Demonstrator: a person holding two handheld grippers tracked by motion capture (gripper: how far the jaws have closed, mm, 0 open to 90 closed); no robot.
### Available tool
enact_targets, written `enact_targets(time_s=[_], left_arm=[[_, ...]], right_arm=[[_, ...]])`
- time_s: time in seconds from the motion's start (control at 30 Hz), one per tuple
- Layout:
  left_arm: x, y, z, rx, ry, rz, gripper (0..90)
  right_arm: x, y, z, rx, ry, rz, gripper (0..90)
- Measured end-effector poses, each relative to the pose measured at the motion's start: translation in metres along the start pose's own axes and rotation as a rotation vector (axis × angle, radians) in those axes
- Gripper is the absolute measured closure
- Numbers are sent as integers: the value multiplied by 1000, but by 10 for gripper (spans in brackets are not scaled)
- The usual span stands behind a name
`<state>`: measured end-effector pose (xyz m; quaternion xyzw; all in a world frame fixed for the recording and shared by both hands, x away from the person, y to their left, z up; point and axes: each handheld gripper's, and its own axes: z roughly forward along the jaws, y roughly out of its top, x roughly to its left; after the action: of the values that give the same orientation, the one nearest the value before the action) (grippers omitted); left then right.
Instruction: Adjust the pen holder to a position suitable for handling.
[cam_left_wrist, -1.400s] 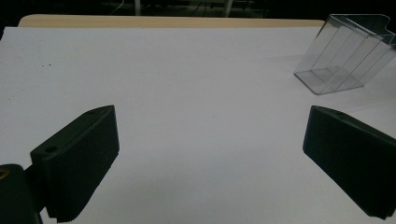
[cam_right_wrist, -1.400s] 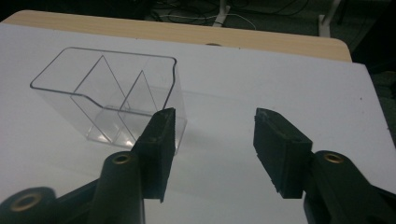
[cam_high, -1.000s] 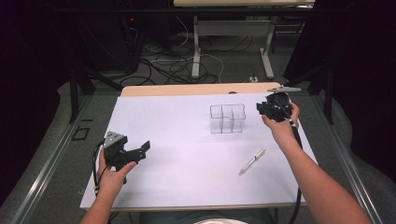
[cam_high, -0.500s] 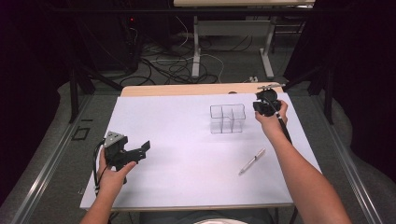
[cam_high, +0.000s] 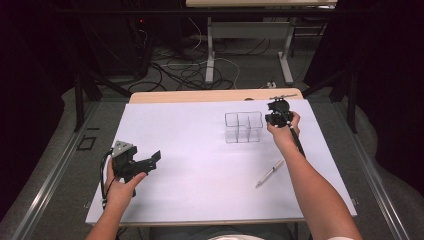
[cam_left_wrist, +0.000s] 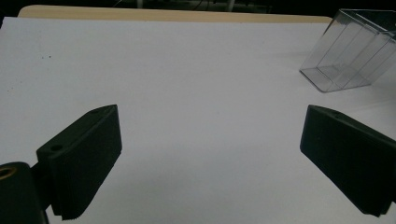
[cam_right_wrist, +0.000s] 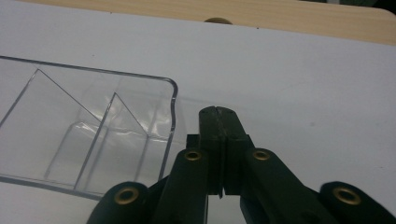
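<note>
A clear plastic organizer box (cam_high: 243, 127) with several compartments stands on the white sheet at the back right; its compartments look empty. My right gripper (cam_high: 270, 119) hovers just right of the box, jaws pressed together with nothing between them; in the right gripper view the box wall (cam_right_wrist: 93, 135) sits left of the tip (cam_right_wrist: 218, 116). A white pen (cam_high: 269, 173) lies on the sheet nearer the person, beside the right forearm. My left gripper (cam_high: 153, 160) rests at the front left with its jaws wide apart; the box (cam_left_wrist: 352, 53) appears far off in the left gripper view.
The white sheet (cam_high: 190, 150) covers the wooden table (cam_high: 200, 96), whose bare strip runs along the far edge. Beyond the table are cables on the floor and desk legs (cam_high: 210, 50).
My right gripper has moved left, from the table's right edge toward the clear box. The left gripper has stayed put.
</note>
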<state>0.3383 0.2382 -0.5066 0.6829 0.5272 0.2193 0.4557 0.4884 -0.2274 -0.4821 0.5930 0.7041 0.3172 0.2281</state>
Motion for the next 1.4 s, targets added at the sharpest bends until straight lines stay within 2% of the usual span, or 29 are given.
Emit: enact_targets(time_s=[0.23,0.3,0.47,0.53,0.73,0.9,1.1,1.4], left_arm=[[2,0,0,4,3,-10,59],[2,0,0,1,3,-11,61],[3,0,0,5,1,-28,65],[3,0,0,5,1,-28,67],[2,0,1,7,-1,-15,68],[1,0,2,11,-2,-19,68],[0,0,3,14,-4,-14,69],[0,0,3,21,-6,-14,70]], right_arm=[[9,-2,3,-1,13,-15,900],[10,-3,4,1,-1,-27,900],[11,-4,5,0,-9,-22,900],[12,-5,7,9,-12,-23,900],[12,-8,6,-7,-6,-6,900],[12,-8,5,-3,-2,-18,900],[13,-10,4,-12,1,-10,900],[33,-13,3,-11,35,-45,900]])
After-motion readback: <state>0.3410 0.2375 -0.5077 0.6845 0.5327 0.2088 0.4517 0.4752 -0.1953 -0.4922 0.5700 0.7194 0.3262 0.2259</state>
